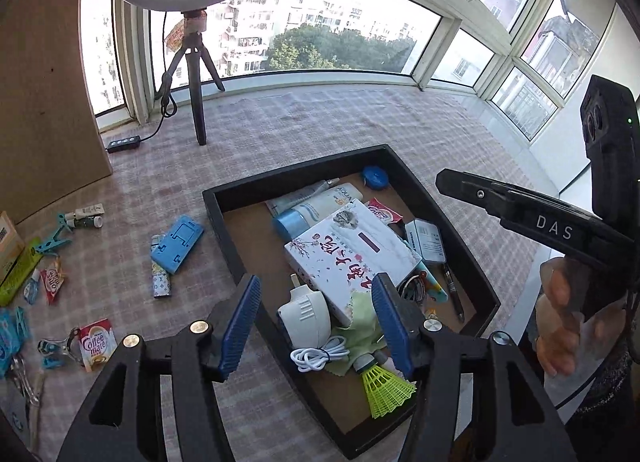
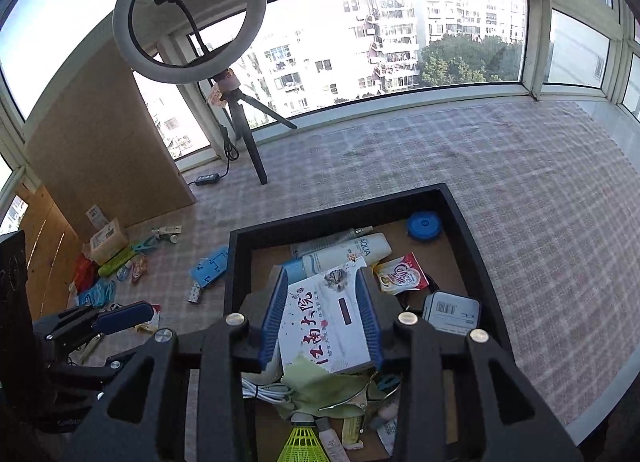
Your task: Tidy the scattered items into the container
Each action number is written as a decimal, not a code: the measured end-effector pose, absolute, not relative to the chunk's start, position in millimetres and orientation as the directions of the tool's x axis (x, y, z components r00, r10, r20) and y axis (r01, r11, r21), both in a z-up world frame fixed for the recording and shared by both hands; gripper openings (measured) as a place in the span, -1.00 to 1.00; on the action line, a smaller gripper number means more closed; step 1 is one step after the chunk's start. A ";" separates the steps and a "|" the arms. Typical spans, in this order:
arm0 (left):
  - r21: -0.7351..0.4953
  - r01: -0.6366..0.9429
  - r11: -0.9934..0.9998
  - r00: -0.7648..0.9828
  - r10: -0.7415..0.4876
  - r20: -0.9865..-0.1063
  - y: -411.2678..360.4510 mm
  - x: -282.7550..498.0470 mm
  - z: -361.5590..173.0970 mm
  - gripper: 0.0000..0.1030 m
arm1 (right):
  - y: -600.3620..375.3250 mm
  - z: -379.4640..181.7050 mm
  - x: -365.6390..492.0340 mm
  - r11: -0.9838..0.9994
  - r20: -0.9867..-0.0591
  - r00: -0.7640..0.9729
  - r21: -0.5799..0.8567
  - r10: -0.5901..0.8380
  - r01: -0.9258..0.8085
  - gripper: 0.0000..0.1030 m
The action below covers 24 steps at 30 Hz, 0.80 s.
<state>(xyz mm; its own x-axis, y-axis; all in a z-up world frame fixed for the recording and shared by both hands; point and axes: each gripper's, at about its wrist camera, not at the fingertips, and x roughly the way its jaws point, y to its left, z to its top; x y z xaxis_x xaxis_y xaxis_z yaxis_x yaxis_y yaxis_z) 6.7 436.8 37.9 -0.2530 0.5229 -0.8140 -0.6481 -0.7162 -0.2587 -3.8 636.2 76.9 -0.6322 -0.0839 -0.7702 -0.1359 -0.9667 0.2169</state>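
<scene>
A black tray [image 1: 224, 198] [image 2: 240, 258] on the checked cloth holds a white flowered box [image 1: 352, 250] [image 2: 324, 322], a tube, a white charger with cable [image 1: 308, 318], a green cloth, a yellow shuttlecock [image 1: 384, 386] and more. My left gripper [image 1: 316, 326] is open and empty above the tray's near left corner. My right gripper [image 2: 322, 322] is open above the tray, its blue pads on either side of the flowered box. Scattered items lie left of the tray: a blue phone stand [image 1: 180, 238] [image 2: 210, 266], a lighter [image 1: 160, 282], a Coffee mate sachet [image 1: 98, 344], clips.
A ring light on a tripod [image 1: 196, 62] [image 2: 244, 130] stands at the back by the windows, with its cable and switch [image 1: 124, 143]. A cardboard panel [image 1: 44, 102] leans at the left. The right gripper's body [image 1: 560, 226] is to the tray's right.
</scene>
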 end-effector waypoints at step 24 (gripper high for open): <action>-0.003 -0.125 -0.992 -0.445 0.059 -0.893 174.1 -6.2 -38.3 0.46 | 455.7 32.6 -14.9 -0.975 -0.767 -0.601 0.182 -0.224 0.130 -0.11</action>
<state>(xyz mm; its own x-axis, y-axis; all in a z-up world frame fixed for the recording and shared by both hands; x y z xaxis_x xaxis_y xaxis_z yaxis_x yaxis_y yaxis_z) -6.2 174.1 -38.3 -0.4453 0.0588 -0.8935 -0.1255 -0.9921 -0.0028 -14.9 455.7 32.6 -0.6008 -0.2236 -0.7675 0.1305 -0.9746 0.1818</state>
